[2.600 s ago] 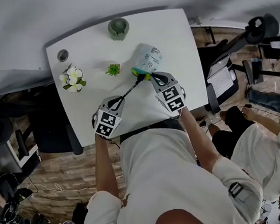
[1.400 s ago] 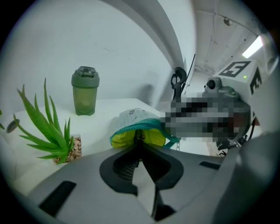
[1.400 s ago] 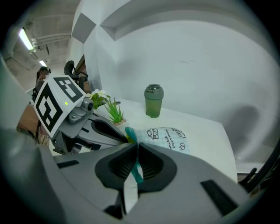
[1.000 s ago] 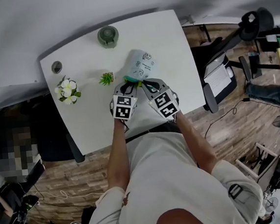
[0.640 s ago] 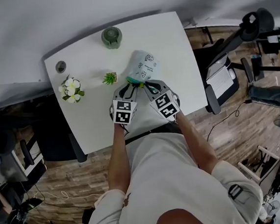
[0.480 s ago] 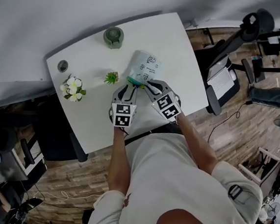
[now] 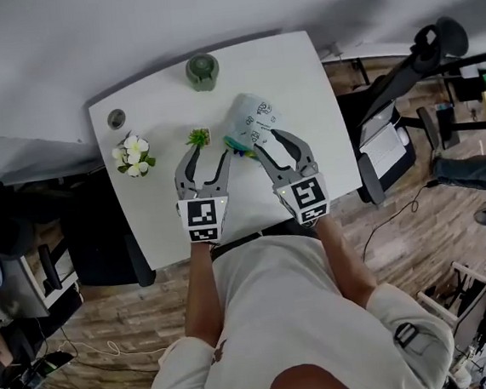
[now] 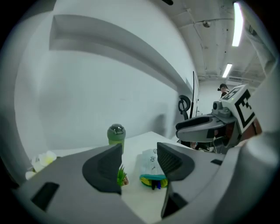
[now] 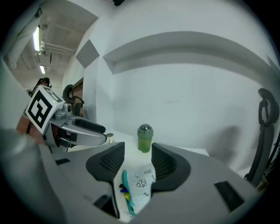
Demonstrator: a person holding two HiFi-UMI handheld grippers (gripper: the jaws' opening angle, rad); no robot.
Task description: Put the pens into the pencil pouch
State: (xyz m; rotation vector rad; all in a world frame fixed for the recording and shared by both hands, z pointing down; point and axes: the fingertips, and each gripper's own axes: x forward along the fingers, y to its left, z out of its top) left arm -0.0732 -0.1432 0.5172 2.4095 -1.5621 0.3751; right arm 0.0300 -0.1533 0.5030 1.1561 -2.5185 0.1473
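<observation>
A pale printed pencil pouch [image 7: 251, 117] lies on the white table [image 7: 300, 81], its teal-edged mouth towards me. Dark pen ends [image 8: 155, 184] stick out of that mouth, and they also show at the pouch's opening in the right gripper view as pen ends [image 9: 122, 190]. My left gripper [image 7: 208, 155] hangs above the table just left of the mouth, its jaws opening with nothing between them. To the right of the mouth my right gripper [image 7: 270, 142] is likewise raised, its jaws opening and empty. In each gripper view the pouch [image 8: 150, 161] [image 9: 141, 183] shows through the gap, lower down on the table.
A green round container [image 7: 203, 71] stands at the table's far edge. A tiny potted plant [image 7: 197, 137] sits left of the pouch, with white flowers [image 7: 133, 149] and a small grey disc [image 7: 116, 119] further left. An office chair [image 7: 381, 140] is beside the table's right edge.
Earlier the left gripper fed a black pen into the pouch while the right held its mouth. Both grippers have since let go, opened, and lifted back from the pouch.
</observation>
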